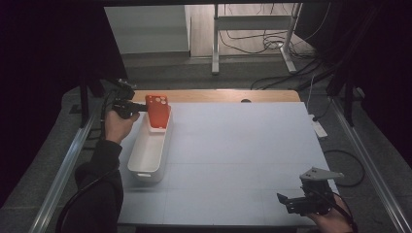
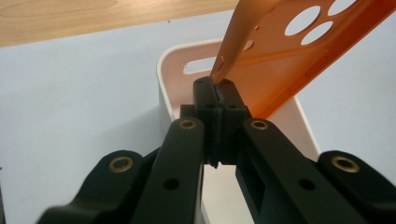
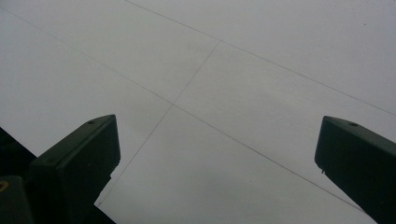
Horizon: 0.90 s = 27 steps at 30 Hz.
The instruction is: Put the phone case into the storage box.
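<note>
A white counter (image 1: 243, 155) with a wooden far edge (image 1: 218, 95) stood under dim light. Beyond it lay grey floor (image 1: 194, 73), a white metal table frame (image 1: 252, 29) and loose cables (image 1: 272, 41). Black curtains (image 1: 43, 58) hung on both sides.

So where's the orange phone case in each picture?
High view: the orange plastic phone case stands at upper left, over the far end of the long white plastic bin.
Left gripper view: upper right, its edge pinched in the shut jaws.
Right gripper view: not in it.
Shared landmark: the bin.
</note>
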Tool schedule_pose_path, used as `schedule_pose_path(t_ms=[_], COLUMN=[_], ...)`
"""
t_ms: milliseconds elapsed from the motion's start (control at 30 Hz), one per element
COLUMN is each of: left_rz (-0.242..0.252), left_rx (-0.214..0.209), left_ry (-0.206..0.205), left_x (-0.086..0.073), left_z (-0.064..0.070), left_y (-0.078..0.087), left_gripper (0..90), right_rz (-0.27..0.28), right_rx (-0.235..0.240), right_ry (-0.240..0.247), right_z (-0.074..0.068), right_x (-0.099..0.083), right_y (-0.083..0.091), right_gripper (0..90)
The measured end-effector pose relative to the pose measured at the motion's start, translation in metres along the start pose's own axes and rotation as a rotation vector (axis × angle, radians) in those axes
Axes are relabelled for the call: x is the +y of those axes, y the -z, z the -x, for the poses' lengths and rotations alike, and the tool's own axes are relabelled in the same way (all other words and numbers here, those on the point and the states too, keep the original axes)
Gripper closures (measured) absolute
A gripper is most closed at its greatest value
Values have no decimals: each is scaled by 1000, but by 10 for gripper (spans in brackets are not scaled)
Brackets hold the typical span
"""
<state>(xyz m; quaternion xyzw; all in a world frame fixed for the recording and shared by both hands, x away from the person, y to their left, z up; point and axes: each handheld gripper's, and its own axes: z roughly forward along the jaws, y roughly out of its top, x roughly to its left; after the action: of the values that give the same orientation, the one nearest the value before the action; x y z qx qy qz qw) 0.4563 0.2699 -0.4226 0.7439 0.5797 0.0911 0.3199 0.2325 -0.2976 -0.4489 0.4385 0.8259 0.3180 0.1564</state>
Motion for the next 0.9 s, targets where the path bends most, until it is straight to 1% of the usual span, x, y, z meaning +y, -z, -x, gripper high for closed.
schedule_pose_path(t_ms=[167, 433, 500, 700, 767, 900], left_rz=[-12, -26, -31, -45, -42, -44], left_rx=[7, 9, 12, 14, 17, 24], left_ry=[5, 25, 20, 28, 39, 38], left_x=[-1, -3, -3, -4, -5, -4], left_z=[-1, -3, -3, -4, -4, -6], left_y=[-5, -13, -15, -21, -22, -23], left_gripper=[892, 892, 892, 890, 889, 883], right_rz=[-2, -6, -7, -9, -10, -10], right_rx=[-1, -1, -1, 0, 0, 1], right_ry=[0, 2, 2, 2, 2, 3], right_z=[0, -1, -1, 0, 0, 0], right_x=[0, 0, 0, 0, 0, 0], right_y=[-1, -1, -1, -1, -1, -1], right_gripper=[0, 0, 0, 0, 0, 0])
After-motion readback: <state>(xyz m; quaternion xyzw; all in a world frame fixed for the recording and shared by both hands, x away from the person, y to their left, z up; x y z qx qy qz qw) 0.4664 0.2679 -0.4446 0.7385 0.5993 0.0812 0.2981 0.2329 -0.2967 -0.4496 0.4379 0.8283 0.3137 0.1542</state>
